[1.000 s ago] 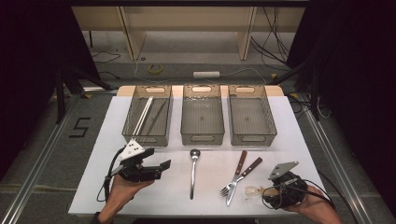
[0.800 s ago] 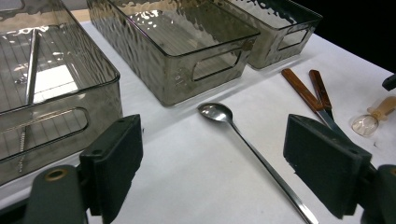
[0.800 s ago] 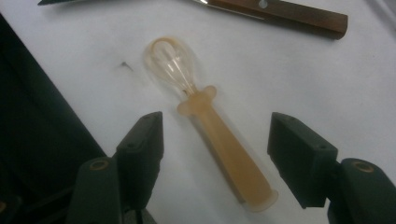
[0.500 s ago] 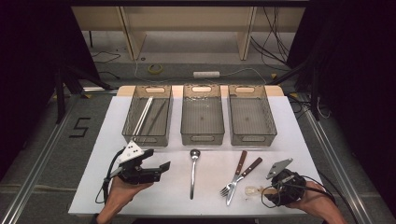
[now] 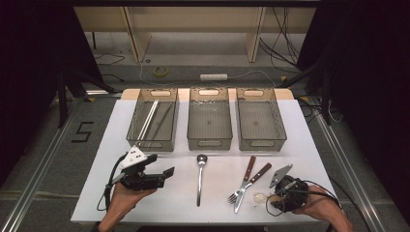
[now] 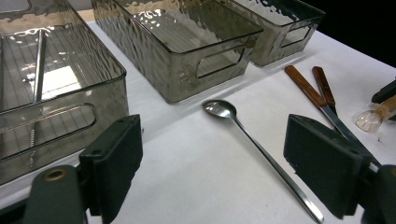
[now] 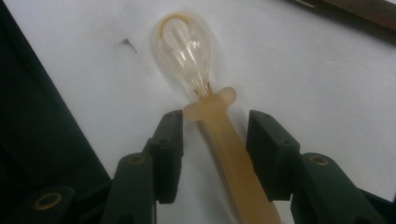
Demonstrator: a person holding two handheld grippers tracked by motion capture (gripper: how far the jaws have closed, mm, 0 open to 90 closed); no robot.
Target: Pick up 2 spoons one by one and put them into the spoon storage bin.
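Observation:
A small spoon [image 7: 189, 51] with a clear bowl and a beige handle lies on the white table [image 5: 159, 203] near its front right edge; in the high view this clear spoon [image 5: 259, 197] sits just left of my right gripper [image 5: 283, 193]. My right gripper [image 7: 215, 119] stands open with one jaw on each side of the handle and a thin gap at both. My left gripper [image 5: 164, 175] hovers open over the front left of the table, pointing right. Between the wide jaws of my left gripper [image 6: 212, 140] lies a long metal spoon [image 6: 252, 144].
Three smoky clear bins stand in a row at the back: left bin [image 5: 153, 140] holds thin straw-like sticks, middle bin [image 5: 209, 141] and right bin [image 5: 261, 141] look empty. A wood-handled knife [image 5: 245, 180] and fork [image 5: 254, 180] lie beside the metal spoon [image 5: 200, 179].
My right gripper has crept a little left, bringing its jaws around the clear spoon's handle. The left gripper has stayed put.

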